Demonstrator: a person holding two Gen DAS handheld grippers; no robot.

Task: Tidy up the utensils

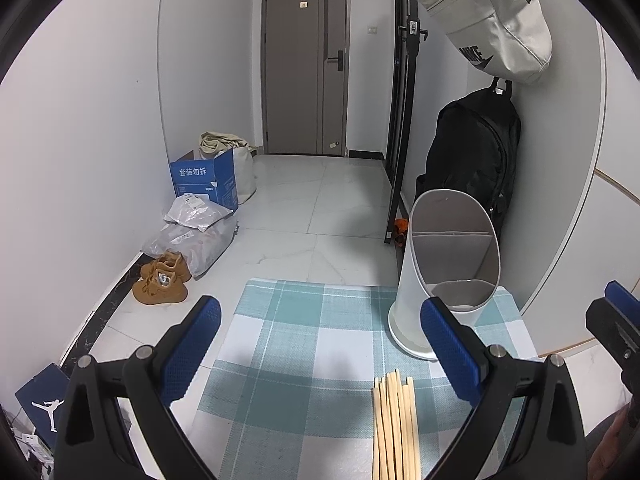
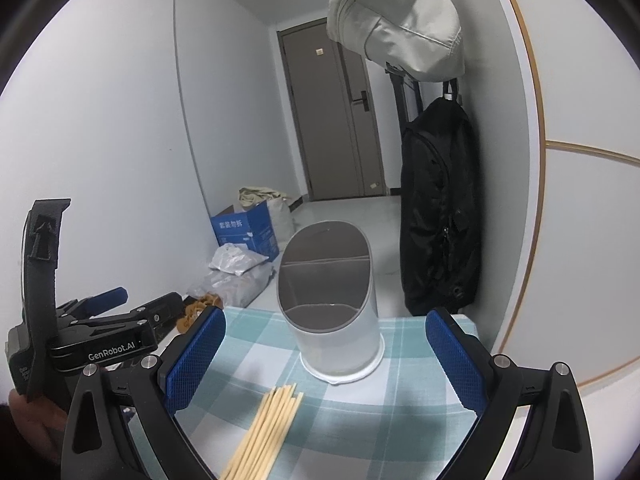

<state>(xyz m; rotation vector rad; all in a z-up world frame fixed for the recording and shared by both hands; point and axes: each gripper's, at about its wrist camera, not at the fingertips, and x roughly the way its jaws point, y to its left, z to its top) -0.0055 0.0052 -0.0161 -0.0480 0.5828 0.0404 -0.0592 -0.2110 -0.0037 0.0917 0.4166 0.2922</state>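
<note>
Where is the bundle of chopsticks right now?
The chopsticks lie loose on the checked cloth, nearer the cameras than the white utensil holder. In both wrist views they sit low in frame between the open fingers, held by neither gripper.

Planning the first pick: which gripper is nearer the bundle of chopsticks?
Too close to call. Both grippers hover open just behind the chopsticks, gripping nothing: the left gripper sits slightly to their left, the right gripper slightly to their right.

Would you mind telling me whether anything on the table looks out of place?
Only the chopsticks: they lie loose on the checked cloth in front of the empty white holder, which stands upright.
</note>
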